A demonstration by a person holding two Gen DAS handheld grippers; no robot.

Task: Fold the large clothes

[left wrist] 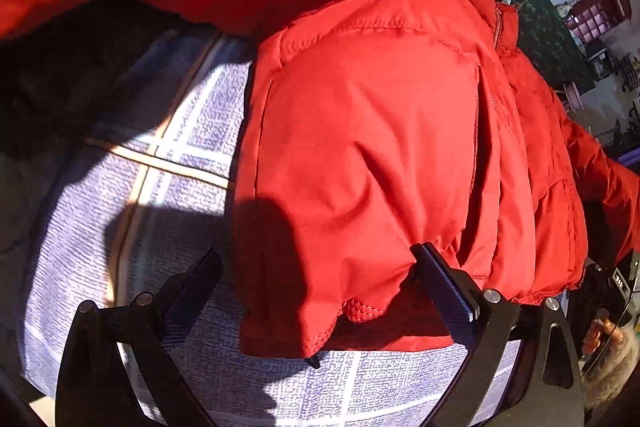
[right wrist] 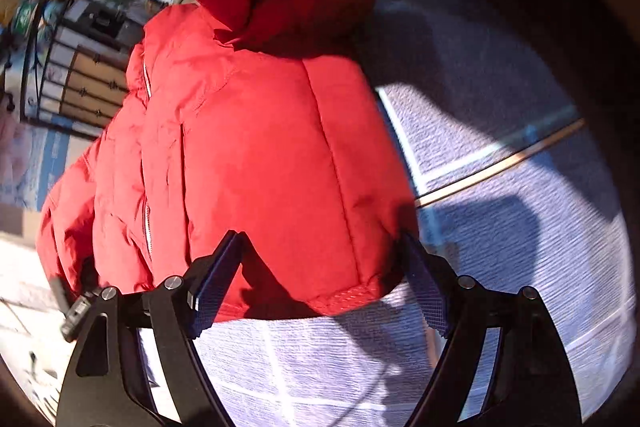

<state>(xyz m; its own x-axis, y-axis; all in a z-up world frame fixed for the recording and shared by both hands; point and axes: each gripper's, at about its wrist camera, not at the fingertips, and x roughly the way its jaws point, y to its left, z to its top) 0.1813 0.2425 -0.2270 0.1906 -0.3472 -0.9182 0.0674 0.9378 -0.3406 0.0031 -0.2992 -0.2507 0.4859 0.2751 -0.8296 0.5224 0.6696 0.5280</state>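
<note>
While my left gripper [left wrist: 316,279] hangs open over the red jacket [left wrist: 372,155], its hem lies between the fingers on the blue checked cloth [left wrist: 80,227]. From the right, my right gripper [right wrist: 324,267] straddles the jacket's other corner, jaws apart; railings [right wrist: 72,75] stand far left.

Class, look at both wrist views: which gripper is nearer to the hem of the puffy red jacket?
Too close to call. The left gripper and the right gripper each stand open, straddling the puffy red jacket's hem on the blue checked cloth.
</note>
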